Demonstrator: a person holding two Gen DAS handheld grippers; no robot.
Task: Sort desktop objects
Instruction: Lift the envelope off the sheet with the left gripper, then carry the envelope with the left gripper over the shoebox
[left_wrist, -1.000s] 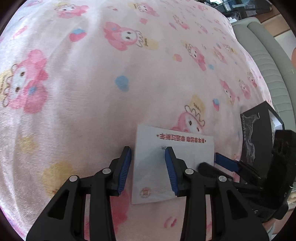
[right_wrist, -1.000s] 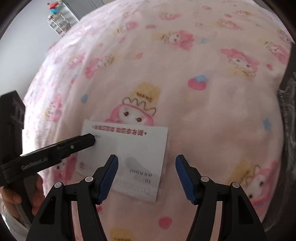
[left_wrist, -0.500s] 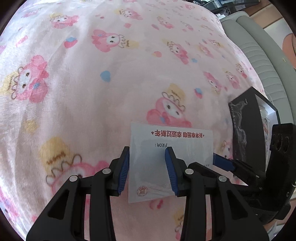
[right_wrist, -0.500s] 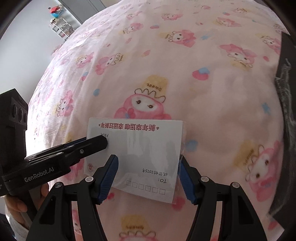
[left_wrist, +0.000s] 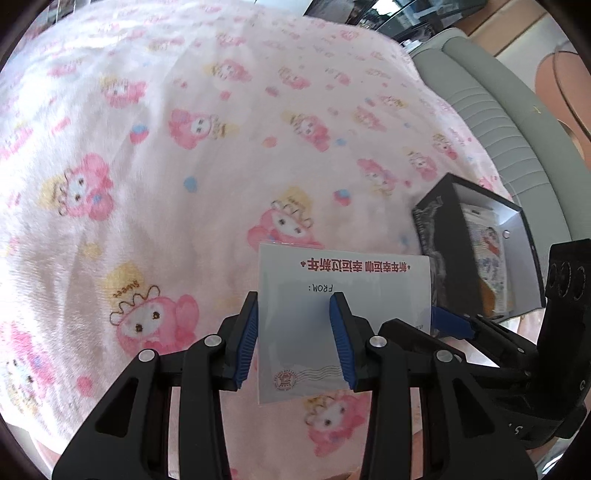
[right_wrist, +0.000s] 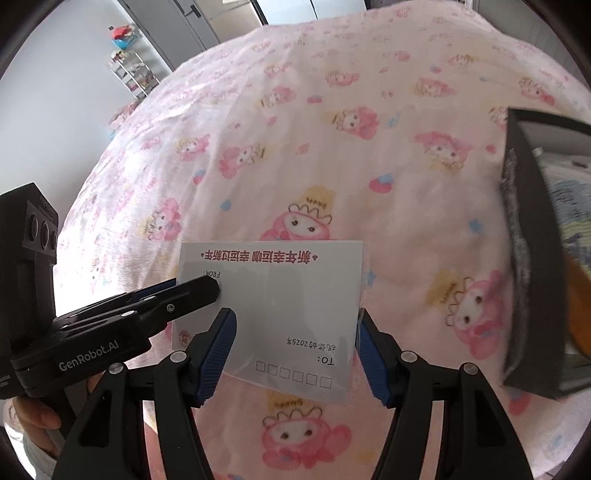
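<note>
- Above the pink cartoon-print blanket (left_wrist: 155, 155), both grippers hold one white postcard (left_wrist: 343, 295) in the air.
- left gripper (left_wrist: 293, 339): seen side-on from the right wrist view, its jaws are pressed together, pinching the card's corner by the "FROM:" line.
- right gripper (right_wrist: 293, 354): blue pads sit at the card's two side edges; jaws look closed onto the postcard edgewise, though contact on the left pad is hard to confirm.
- Card sits in a clear sleeve, printed side facing the cameras, text upside down.
- Black box (left_wrist: 476, 251) stands open on the blanket, just right of the card; printed cards or packets already lie inside.
- Step, my read: carry phase, postcard lifted and heading to the box for sorting.
- Next move likely needs: shift the card right over the box opening, tilt it to match the opening, then one gripper releases so the other can drop it in.
- Risk: a thin card could bend or slip from the edge grip.
- Readable: "FROM:", "TO:", a red Chinese headline including 新年, a line ending "2025年", a row of postcode squares, a round red stamp mark.
- Left gripper's body reads "GenRobot.AI".
</note>
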